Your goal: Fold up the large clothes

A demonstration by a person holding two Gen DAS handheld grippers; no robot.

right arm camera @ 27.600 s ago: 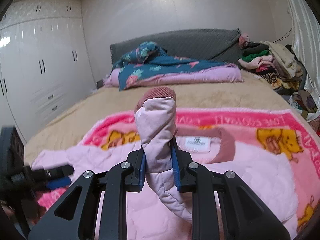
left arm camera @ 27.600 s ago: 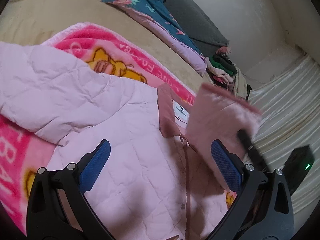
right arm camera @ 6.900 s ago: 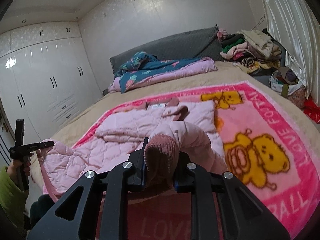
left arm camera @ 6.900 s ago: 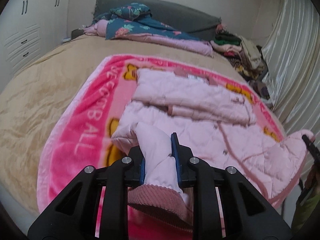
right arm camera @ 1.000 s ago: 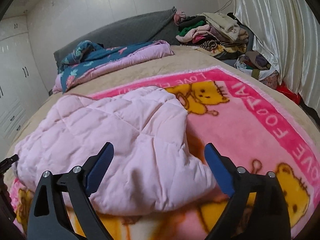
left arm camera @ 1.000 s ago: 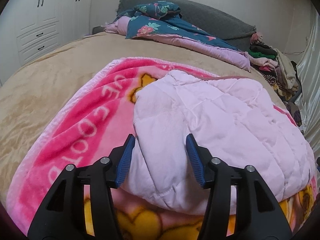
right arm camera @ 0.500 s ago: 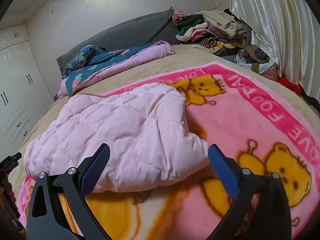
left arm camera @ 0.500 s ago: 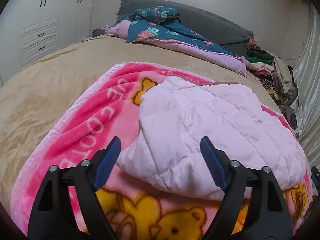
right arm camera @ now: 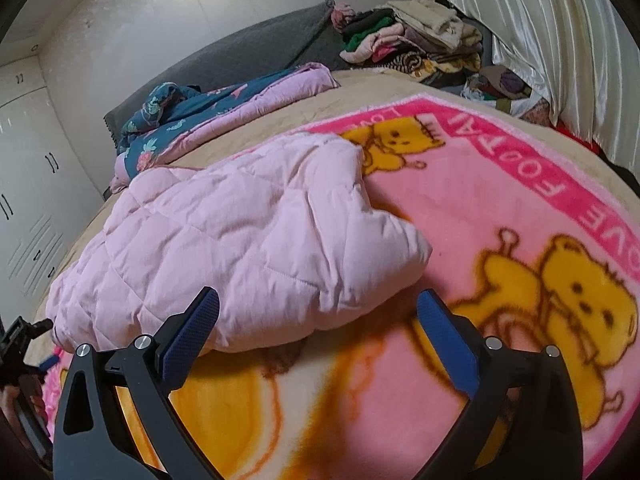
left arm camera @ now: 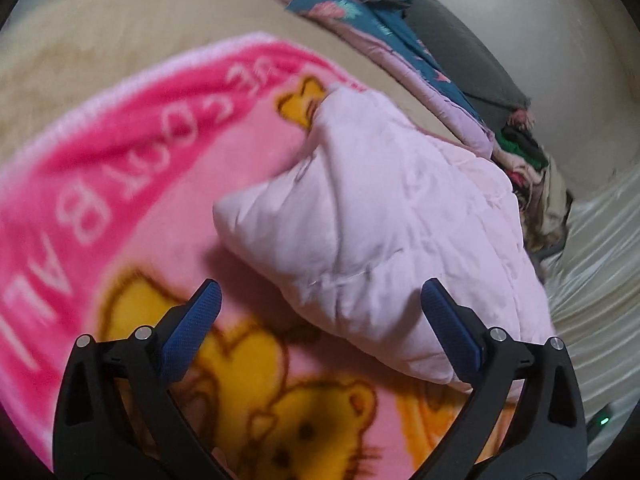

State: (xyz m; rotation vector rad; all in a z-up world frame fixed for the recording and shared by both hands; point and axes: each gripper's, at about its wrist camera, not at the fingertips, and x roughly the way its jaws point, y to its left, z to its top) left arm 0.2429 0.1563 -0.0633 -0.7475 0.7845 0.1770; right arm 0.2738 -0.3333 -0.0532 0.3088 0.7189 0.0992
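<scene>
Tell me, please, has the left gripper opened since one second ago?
Yes. The left gripper has just been opening: its jaws, then close around the pink jacket, now stand wide apart, clear of it, over the cartoon blanket.

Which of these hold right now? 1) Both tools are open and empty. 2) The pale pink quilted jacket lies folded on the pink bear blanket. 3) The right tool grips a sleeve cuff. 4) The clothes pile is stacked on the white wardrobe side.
1) True: the left tool, whose jaws have just been opening, and the right tool grip nothing.
2) True: the pale pink quilted jacket lies folded on the pink bear blanket.
3) False: its jaws are empty.
4) False: the clothes pile is by the cream curtain.
</scene>
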